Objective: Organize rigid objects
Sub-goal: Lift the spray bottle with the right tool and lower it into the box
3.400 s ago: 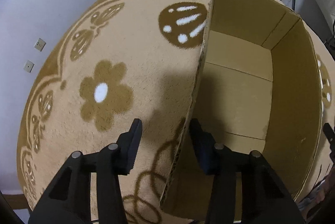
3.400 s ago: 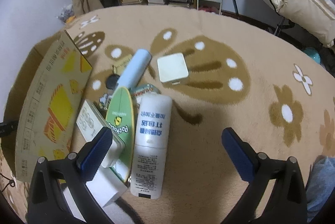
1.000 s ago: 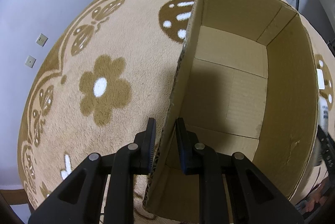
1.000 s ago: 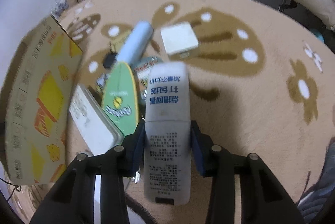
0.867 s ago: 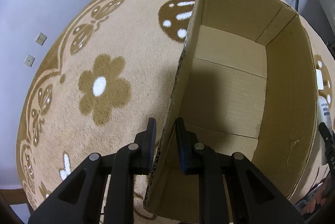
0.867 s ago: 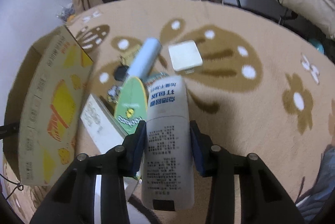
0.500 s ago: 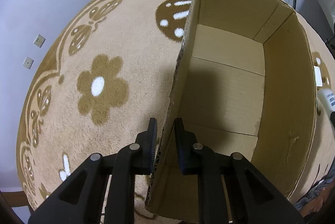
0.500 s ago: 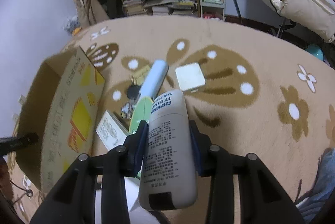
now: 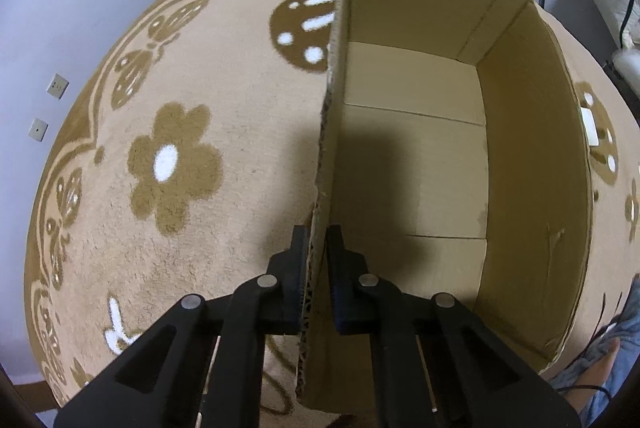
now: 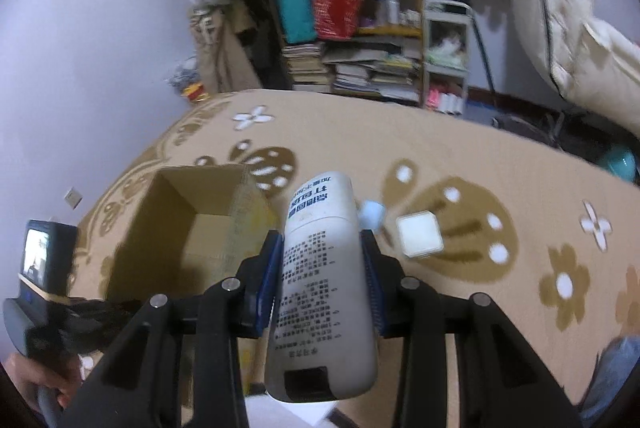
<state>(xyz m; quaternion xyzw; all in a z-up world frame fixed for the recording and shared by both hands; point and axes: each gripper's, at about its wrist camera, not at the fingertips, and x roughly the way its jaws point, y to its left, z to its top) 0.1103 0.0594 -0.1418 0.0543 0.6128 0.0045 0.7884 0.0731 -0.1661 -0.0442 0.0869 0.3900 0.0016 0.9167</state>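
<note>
left tongs (image 9: 317,248) clamp the near wall of the box (image 9: 416,164) on the rug (image 9: 180,108), one pad outside and one inside the cardboard edge, holding it upright and its mouth open; the jaws have just been closing that last bit onto the wall. the box floor looks bare. to the right, the right tongs (image 10: 322,248) grip the white bottle (image 10: 324,268) across its body, printed side up, raised above the rug and just right of the box's right wall in the right wrist view. a pale blue tube (image 10: 371,214) and a white square pad (image 10: 420,234) lie on the rug beyond it, near each other.

the step in hand appears to be carrying the bottle over the box and setting it inside. done well, it likely means keeping the left grip steady so the thin wall does not fold, bringing the bottle clear over the right wall before lowering, and laying it flat along a side of the floor, leaving room for the rest. releasing low rather than dropping should keep the smooth round bottle from rolling or knocking the light box askew.
</note>
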